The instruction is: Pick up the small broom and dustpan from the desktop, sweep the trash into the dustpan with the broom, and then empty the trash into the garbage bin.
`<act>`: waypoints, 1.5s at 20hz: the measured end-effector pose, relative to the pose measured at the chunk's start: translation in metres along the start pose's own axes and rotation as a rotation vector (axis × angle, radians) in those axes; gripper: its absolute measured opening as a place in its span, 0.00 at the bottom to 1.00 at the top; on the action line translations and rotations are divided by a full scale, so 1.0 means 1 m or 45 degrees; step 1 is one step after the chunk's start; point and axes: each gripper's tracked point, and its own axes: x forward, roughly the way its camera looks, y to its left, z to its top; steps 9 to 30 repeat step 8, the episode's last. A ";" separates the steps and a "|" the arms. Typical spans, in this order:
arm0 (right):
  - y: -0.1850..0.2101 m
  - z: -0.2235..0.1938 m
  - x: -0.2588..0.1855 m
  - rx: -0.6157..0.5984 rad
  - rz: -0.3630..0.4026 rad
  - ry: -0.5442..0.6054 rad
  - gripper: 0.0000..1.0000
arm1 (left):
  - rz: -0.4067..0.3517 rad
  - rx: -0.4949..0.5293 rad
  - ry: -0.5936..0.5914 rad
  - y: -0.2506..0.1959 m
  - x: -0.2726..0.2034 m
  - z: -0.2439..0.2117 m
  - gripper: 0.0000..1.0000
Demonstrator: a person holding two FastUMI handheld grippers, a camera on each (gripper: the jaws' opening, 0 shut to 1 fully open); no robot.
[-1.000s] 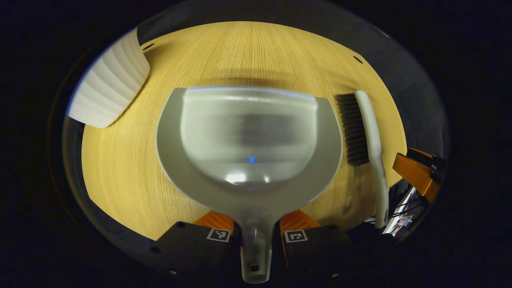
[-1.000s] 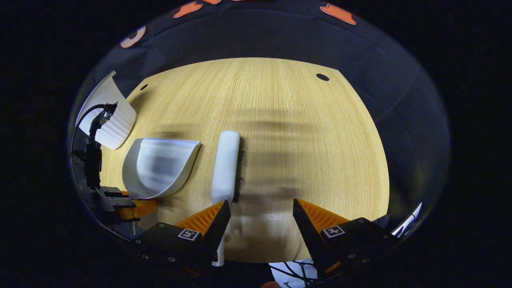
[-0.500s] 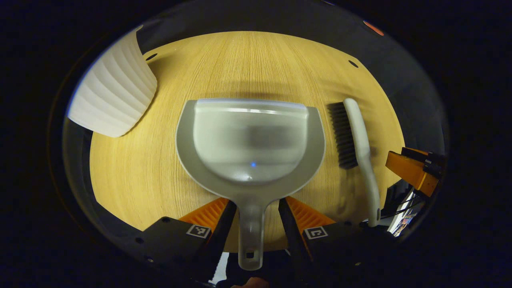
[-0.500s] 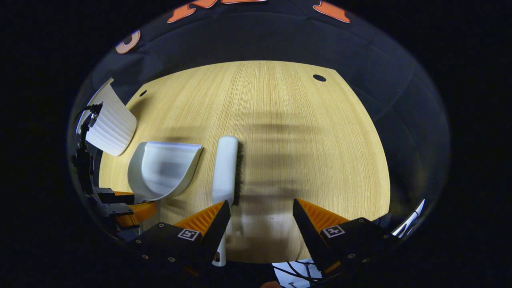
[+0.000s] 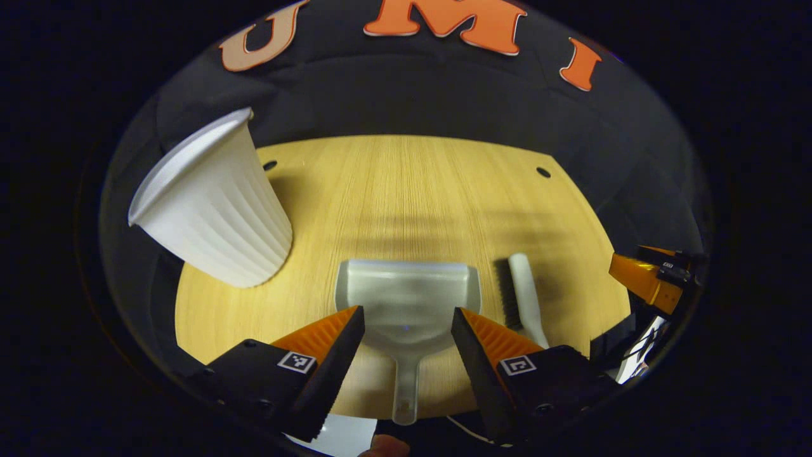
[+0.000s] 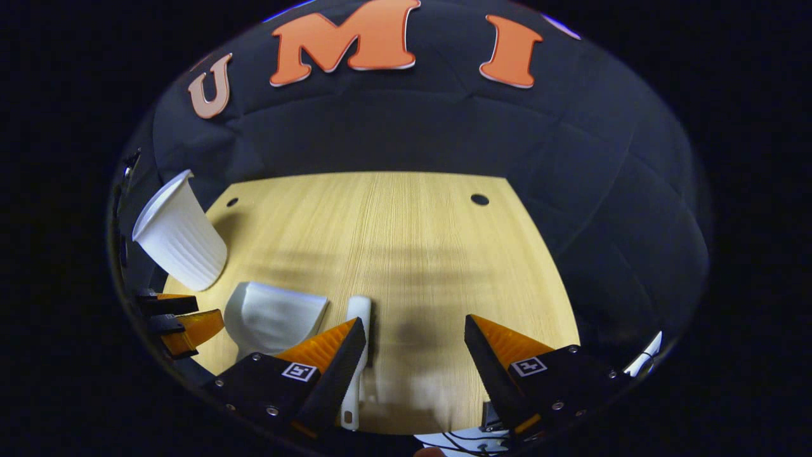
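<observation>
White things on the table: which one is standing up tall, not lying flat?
The ribbed white cup at the table's far left corner. It stands upright on its narrow base, while the dustpan and the small broom lie flat on the wood.

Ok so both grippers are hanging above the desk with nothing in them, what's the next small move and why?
Probably lower the left gripper onto the dustpan handle and close. Its fingers are open and the handle lies on the desktop between them. The right gripper, also open, has the broom handle beside its left finger, so it likely needs a slight shift that way first.
</observation>
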 end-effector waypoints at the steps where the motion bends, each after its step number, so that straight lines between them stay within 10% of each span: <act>1: -0.001 0.017 -0.007 0.005 -0.002 -0.074 0.95 | 0.016 0.011 -0.080 0.001 -0.007 0.021 0.90; 8: -0.007 0.117 -0.070 0.024 -0.019 -0.608 0.94 | 0.110 0.091 -0.616 0.001 -0.052 0.094 0.92; 30: -0.007 0.117 -0.070 0.024 -0.019 -0.608 0.94 | 0.110 0.091 -0.616 0.001 -0.052 0.094 0.92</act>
